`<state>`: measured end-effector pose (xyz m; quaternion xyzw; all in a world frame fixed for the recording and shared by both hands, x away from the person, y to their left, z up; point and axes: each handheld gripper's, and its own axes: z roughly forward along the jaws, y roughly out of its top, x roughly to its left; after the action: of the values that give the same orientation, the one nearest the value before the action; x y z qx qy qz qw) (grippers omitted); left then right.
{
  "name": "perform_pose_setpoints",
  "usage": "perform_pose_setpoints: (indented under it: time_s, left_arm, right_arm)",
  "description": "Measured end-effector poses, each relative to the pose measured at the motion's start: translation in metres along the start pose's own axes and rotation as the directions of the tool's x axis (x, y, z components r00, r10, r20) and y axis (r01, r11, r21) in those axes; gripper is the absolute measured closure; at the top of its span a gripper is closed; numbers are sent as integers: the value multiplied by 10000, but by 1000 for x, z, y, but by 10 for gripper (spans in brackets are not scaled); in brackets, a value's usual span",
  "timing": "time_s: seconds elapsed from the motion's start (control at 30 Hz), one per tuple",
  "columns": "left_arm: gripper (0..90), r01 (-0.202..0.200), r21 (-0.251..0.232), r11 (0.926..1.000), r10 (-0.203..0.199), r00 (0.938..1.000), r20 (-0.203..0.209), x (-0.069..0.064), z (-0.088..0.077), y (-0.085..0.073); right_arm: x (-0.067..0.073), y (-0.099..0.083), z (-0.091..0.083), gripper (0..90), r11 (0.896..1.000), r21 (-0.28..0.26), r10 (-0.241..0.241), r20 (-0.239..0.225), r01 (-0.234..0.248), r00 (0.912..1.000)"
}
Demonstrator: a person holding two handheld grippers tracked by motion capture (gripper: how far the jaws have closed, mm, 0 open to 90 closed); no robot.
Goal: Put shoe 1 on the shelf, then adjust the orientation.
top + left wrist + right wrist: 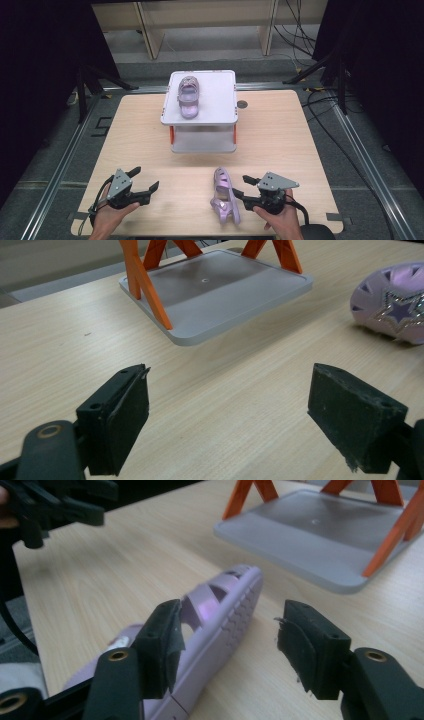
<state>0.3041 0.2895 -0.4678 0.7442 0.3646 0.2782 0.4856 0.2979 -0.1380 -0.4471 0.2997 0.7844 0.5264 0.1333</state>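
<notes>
Sandal, lilac, child-size, lies on its side near the front edge of the table, just beside my right claw. In the right gripper view the same sandal has its ribbed sole turned toward the gap between my jaws; the left jaw sits over the strap side, the right jaw stands clear of the sole. The jaws are partly open with the sandal between them, and I see no pad pressing yet.

Handling, as I judge it: light, moulded soft plastic or foam, flexible at the straps, firm through the sole. Smooth upper may slide; the ribbed sole should give better purchase. Best hold is across the sole and mid-strap, not the thin heel strap.

My left claw stands open and empty over bare wood, well apart from the sandal.

A second sandal already rests on the top shelf of the white rack, leaving free space to its right. Open table lies between me and the rack. Orange legs under the shelf are the obstruction to avoid, and the front table edge is close.
</notes>
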Motion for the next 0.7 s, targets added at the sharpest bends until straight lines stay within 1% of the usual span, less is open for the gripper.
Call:
perform_pose_setpoints:
  time_s: [0.03, 0.07, 0.1, 0.13, 0.17, 0.2, 0.23, 0.27, 0.3, 0.37, 0.4, 0.43, 0.47, 0.53, 0.57, 0.6, 0.63, 0.67, 0.7]
  left_arm:
    - [162, -95, 129, 9999, 94, 9999, 109, 1, 0, -1]
    - [160, -35, 120, 9999, 32, 9995, 300, -1, 1, -1]
    - [159, -55, 85, 9999, 52, 9991, 414, -2, 3, -2]
    - [160, -113, 120, 9999, 107, 9986, 526, -2, 3, -2]
    - [159, -76, 278, 9996, 62, 9987, 496, -4, 3, -2]
    - [159, -179, 212, 9996, 165, 9980, 606, -4, 4, -2]
    - [159, -188, 268, 9995, 172, 9982, 579, -4, 4, -3]
    - [159, -205, 268, 9994, 189, 9980, 597, -5, 4, -3]
    - [159, -202, 254, 9995, 186, 9980, 603, -4, 4, -3]
    - [157, -175, 211, 9996, 162, 9980, 614, -3, 5, -2]
    - [156, -210, 250, 9995, 197, 9983, 541, -2, 4, -2]
    - [156, -79, 232, 9997, 67, 9987, 501, -3, 4, -2]
    - [156, -100, 233, 9997, 87, 9985, 548, -2, 5, -2]
    - [156, -130, 311, 9994, 113, 9985, 534, -2, 5, -2]
    - [156, -204, 342, 9992, 183, 9980, 600, -2, 6, -2]
    - [156, -306, 402, 9987, 282, 9979, 582, -2, 6, -2]
    - [156, -342, 401, 9986, 318, 9976, 612, -2, 6, -2]
    - [156, -276, 356, 9990, 253, 9976, 646, -3, 7, -2]
    - [156, -320, 506, 9982, 290, 9978, 604, -3, 6, -2]
  right_arm:
    - [1, 1, -1, 434, 10000, 50, -25, 21, 24, 10000]
    - [2, 1, 0, 438, 9999, -117, -91, 145, 92, 9999]
    - [5, 1, -1, 444, 9999, 114, 60, 232, -63, 9997]
    - [7, 1, 1, 449, 9998, 155, -115, 259, 111, 9996]
    - [12, -1, 4, 450, 9987, 485, 115, 197, -125, 9997]
    - [12, -1, 4, 450, 9987, 485, 115, 197, -125, 9997]
    - [13, -1, 6, 450, 9981, 605, -139, 407, 114, 9991]
    - [13, -1, 6, 450, 9981, 605, -139, 407, 114, 9991]
    - [13, 0, 7, 450, 9971, 657, -423, 573, 385, 9975]
    - [15, 0, 10, 450, 9964, 757, -413, 549, 371, 9976]
    - [16, 0, 11, 450, 9953, 866, -478, 562, 429, 9973]
    - [17, 0, 13, 453, 9945, 879, -620, 639, 562, 9960]
    - [18, 0, 15, 461, 9934, 954, -692, 603, 633, 9958]
    - [21, 0, 18, 476, 9884, 1243, -967, 713, 874, 9928]
    - [22, 0, 19, 482, 9870, 1339, -994, 705, 894, 9925]
    - [22, 0, 19, 482, 9870, 1339, -994, 705, 894, 9925]
    - [21, 0, 19, 491, 9852, 1412, -1086, 770, 969, 9911]
    - [21, -1, 21, 505, 9846, 1463, -1071, 730, 956, 9916]
    - [20, -2, 22, 512, 9833, 1527, -1117, 737, 995, 9910]
